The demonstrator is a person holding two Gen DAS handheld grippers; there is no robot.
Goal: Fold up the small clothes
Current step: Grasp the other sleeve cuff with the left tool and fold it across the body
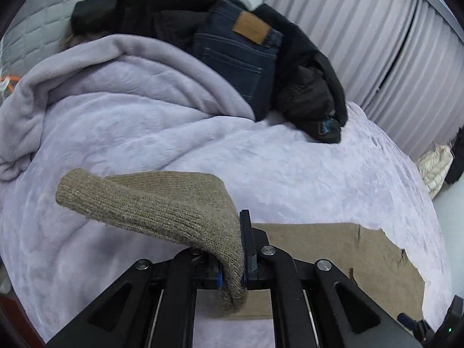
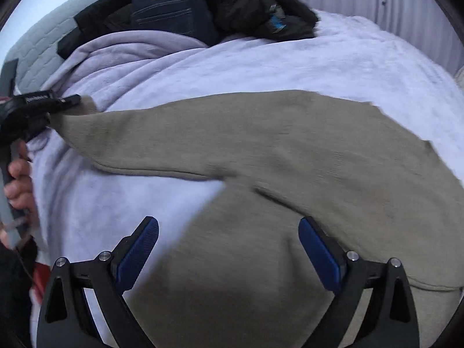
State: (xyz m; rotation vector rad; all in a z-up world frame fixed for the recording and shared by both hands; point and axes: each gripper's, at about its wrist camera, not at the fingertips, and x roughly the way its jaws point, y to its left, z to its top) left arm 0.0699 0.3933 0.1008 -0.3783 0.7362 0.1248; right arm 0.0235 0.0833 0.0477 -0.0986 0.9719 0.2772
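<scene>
A tan knit sweater (image 2: 290, 150) lies spread on a lilac blanket (image 2: 261, 66). Its sleeve (image 1: 150, 200) is lifted off the blanket, with my left gripper (image 1: 242, 249) shut on the knit cuff. In the right wrist view that left gripper (image 2: 62, 101) shows at the left edge, held by a hand (image 2: 18, 182), pulling the sleeve end outward. My right gripper (image 2: 229, 249) hovers over the sweater's body, open wide, its blue pads (image 2: 319, 249) holding nothing.
Dark jeans (image 1: 240, 55) with a tan leather patch and a black jacket (image 1: 313, 87) are piled at the far side of the bed. Grey pleated curtains (image 1: 362, 29) hang behind. A cream quilted item (image 1: 435, 168) lies at the right.
</scene>
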